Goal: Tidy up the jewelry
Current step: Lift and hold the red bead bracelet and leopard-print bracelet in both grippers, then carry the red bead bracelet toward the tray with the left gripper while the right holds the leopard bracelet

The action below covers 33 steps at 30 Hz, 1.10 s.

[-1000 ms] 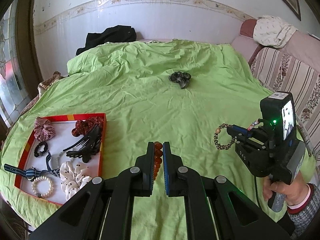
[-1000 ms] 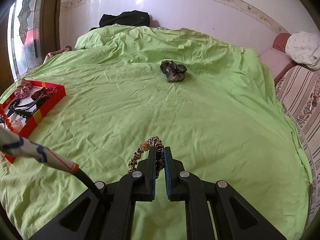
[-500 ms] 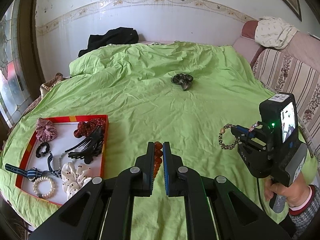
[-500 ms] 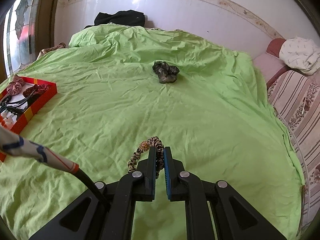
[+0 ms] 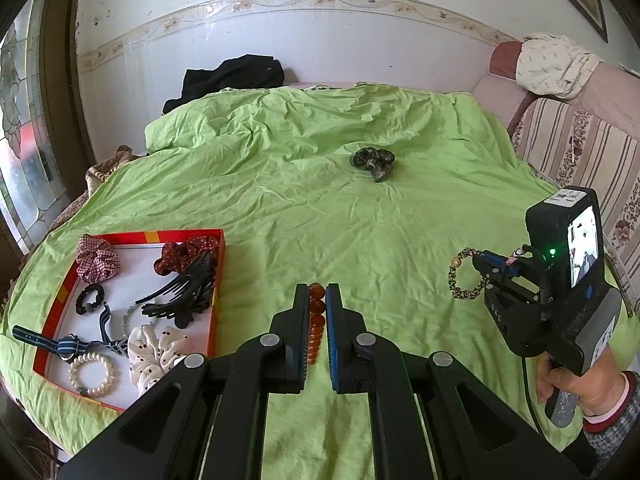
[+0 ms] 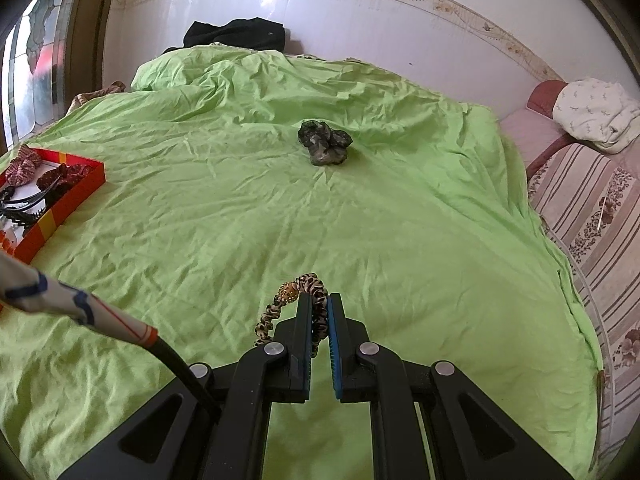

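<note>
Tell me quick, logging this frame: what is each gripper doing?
Left gripper: shut on amber beads.
Right gripper: shut on leopard hair tie.

A tray [image 5: 216,280] sits on the bed [image 5: 320,220] at the left, holding scrunchies and clips. A lone scrunchie [image 5: 373,161] lies mid-bed, farther back. A sofa [image 5: 580,152] runs along the right.

We find the left gripper [image 5: 317,294] clamped on an amber bead string [image 5: 315,322], held above the green sheet [image 5: 320,216]. At right, the right gripper [image 5: 478,266] grips a leopard band [image 5: 460,280]. A red tray [image 5: 218,280] at left holds scrunchies, a black claw clip [image 5: 184,296] and a pearl bracelet [image 5: 91,374]. A dark scrunchie [image 5: 373,160] lies mid-bed.
</note>
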Available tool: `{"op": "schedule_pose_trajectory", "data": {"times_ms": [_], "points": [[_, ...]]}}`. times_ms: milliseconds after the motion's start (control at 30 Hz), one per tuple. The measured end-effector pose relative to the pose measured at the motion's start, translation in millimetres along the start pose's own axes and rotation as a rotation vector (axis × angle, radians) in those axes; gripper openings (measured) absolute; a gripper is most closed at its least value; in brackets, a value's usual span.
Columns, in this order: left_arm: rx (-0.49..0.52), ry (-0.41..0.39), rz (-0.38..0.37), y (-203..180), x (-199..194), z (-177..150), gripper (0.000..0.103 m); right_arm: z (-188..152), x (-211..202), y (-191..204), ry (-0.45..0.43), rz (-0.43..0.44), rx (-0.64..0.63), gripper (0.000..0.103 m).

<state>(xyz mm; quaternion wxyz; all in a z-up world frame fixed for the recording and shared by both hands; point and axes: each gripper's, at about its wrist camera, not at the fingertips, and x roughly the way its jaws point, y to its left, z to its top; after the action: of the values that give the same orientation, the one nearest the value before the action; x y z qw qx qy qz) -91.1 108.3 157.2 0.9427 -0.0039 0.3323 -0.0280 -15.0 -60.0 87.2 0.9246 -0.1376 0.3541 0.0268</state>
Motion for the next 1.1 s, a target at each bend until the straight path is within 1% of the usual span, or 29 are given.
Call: {"op": "schedule_pose_trajectory", "data": {"times_ms": [400,767,933,1100], "points": [[-0.010,-0.011,-0.006,2,1,0,0.007,0,0,-3,-0.010,-0.003,0.019,0.008],[0.002,-0.010,0.030,9,13,1,0.007,-1,-2,-2,-0.019,-0.002,0.028,0.008],[-0.006,-0.010,0.032,14,17,-1,0.007,0,-10,4,-0.038,0.013,0.037,0.008],[-0.018,-0.012,0.033,20,21,-4,0.007,1,-26,16,-0.081,0.017,0.020,0.008]]}}
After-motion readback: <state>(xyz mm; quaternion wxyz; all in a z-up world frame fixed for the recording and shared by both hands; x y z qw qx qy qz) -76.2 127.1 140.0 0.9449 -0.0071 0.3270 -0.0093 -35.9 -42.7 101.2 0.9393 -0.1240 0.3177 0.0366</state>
